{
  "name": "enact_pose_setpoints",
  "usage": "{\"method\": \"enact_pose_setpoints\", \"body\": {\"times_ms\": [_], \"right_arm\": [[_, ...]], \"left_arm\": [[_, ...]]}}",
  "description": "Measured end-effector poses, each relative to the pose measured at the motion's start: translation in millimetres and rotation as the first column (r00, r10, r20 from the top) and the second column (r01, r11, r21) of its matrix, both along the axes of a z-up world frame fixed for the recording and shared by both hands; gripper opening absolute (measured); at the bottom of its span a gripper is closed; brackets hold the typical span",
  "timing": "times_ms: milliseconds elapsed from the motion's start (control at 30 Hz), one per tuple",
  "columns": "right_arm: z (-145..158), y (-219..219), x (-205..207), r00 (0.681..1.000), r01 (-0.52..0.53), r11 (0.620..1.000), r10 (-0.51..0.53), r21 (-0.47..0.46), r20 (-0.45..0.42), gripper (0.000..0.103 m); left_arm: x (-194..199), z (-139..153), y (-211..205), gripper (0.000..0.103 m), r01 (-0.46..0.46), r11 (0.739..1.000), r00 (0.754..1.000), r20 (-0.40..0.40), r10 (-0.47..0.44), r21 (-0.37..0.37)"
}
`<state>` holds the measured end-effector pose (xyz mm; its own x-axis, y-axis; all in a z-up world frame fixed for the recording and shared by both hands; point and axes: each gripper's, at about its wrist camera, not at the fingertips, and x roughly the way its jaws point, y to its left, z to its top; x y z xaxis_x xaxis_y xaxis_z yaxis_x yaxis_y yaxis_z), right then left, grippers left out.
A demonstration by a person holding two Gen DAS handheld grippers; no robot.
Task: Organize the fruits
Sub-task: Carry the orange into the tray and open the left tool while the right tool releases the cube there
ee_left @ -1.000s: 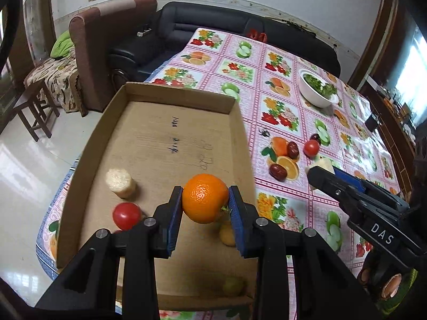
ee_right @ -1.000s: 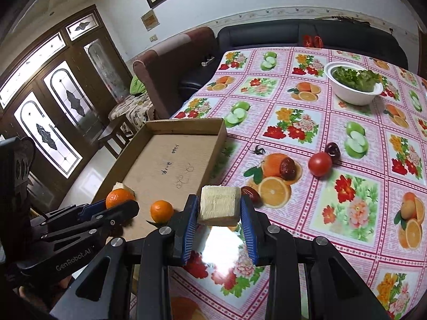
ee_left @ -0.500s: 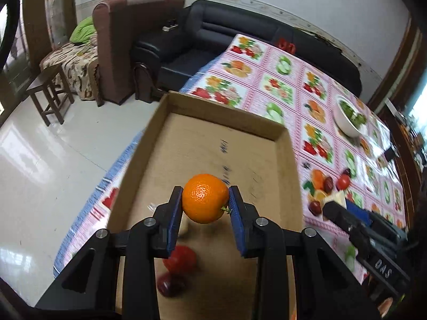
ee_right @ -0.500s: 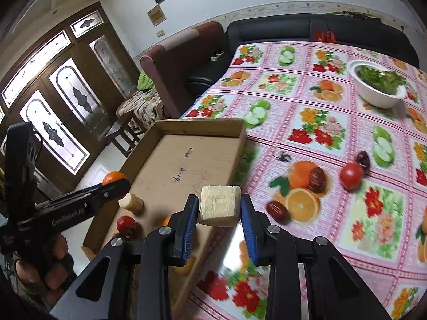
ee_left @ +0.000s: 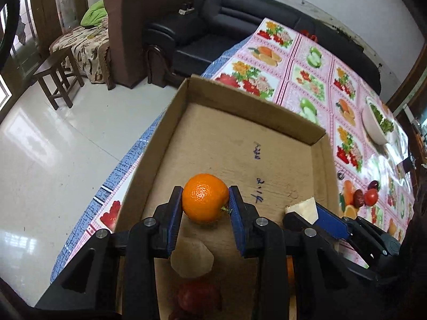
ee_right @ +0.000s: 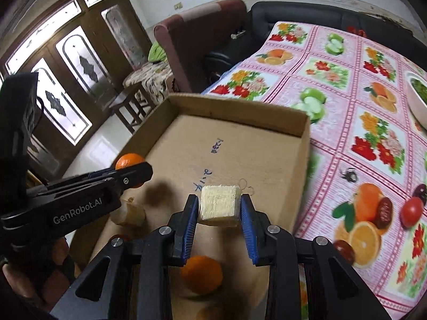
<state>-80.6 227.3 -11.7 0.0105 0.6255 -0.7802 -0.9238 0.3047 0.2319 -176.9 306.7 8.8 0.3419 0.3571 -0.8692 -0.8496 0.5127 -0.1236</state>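
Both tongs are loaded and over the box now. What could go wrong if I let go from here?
1. The orange in the left tongs is round; released above the cardboard box, it may roll or bounce.
2. The pale block in the right tongs hangs over another orange and could land on it.
3. The two tongs are close and could bump.

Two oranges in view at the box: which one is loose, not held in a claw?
The orange lying on the box floor just below the right claw. The other orange is clamped in the left claw above the box.
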Motion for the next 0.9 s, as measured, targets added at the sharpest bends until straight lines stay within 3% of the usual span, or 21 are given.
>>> {"method": "enact_pose_setpoints", "body": {"times_ms": [233,333,533,600,900], "right_arm": [[-13,7,-4,1.0,-0.013,0.999,0.014,-0.036,0.026,0.032],[-12,7,-6,0.999,-0.016,0.999,0.017,-0.043,0.036,0.035],[-5,-1,-4,0.999,-0.007,0.999,0.008,-0.033,0.041,0.041],[0,-6,-4,0.999,-0.002,1.0,0.003,-0.02,0.045,0.045],[26,-45,8,0.999,0.043,0.997,-0.044,0.056,0.02,0.045]], "left_arm": [[6,-11,3,0.032,0.003,0.999,0.999,-0.048,-0.005,-0.046],[5,-9,2,0.033,-0.002,0.999,0.998,-0.055,0.0,-0.033],[-3,-2,-1,0.037,-0.018,0.999,0.999,-0.029,0.017,-0.038],[-6,3,-5,0.038,-0.024,0.999,1.0,-0.018,0.024,-0.024],[-6,31,-35,0.038,-0.011,0.999,0.999,0.03,0.01,0.043]]}}
